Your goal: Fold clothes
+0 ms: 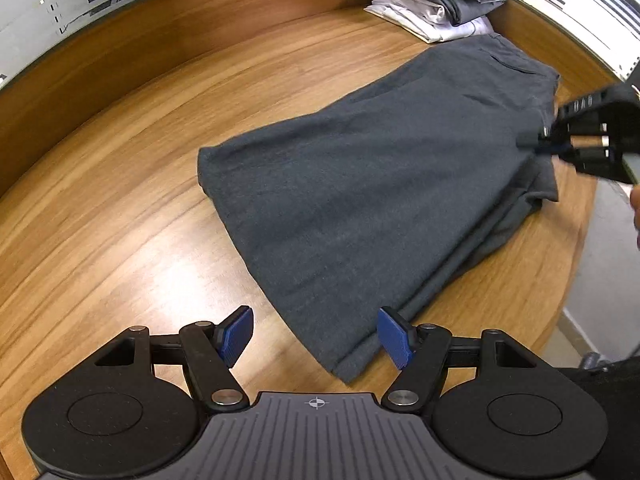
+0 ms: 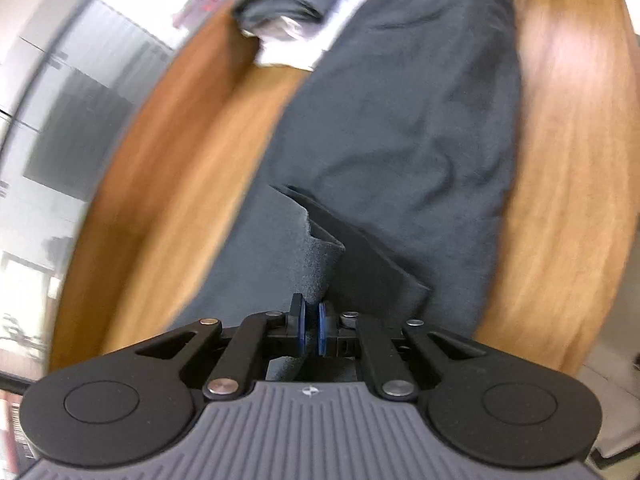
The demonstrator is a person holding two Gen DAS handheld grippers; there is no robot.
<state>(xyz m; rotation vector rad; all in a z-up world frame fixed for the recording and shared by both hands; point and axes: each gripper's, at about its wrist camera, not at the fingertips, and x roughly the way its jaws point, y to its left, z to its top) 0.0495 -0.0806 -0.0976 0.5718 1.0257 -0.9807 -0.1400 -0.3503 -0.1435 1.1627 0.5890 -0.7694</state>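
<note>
a dark grey garment [image 1: 384, 184] lay spread flat on the wooden table [image 1: 120, 184], reaching from near the left gripper [image 1: 316, 336] towards the far right side of the table. the left gripper hung above the table with its blue pads [image 1: 236, 336] set wide apart and nothing pressed between them; the nearest corner of the garment lay below the gap, closer to the right pad. the right gripper [image 2: 312, 332] had its pads [image 2: 301, 330] drawn almost together on a raised fold of the same grey cloth [image 2: 400, 128], which stood up in a ridge just ahead of them. in the left wrist view that gripper [image 1: 560, 144] showed at the right edge, pinching the garment's side. a stack of folded clothes [image 1: 436, 4], grey on top of white, sat at the far edge of the table, just beyond the garment. the right wrist view was blurred, so the stack [image 2: 288, 4] showed only loosely there.
</note>
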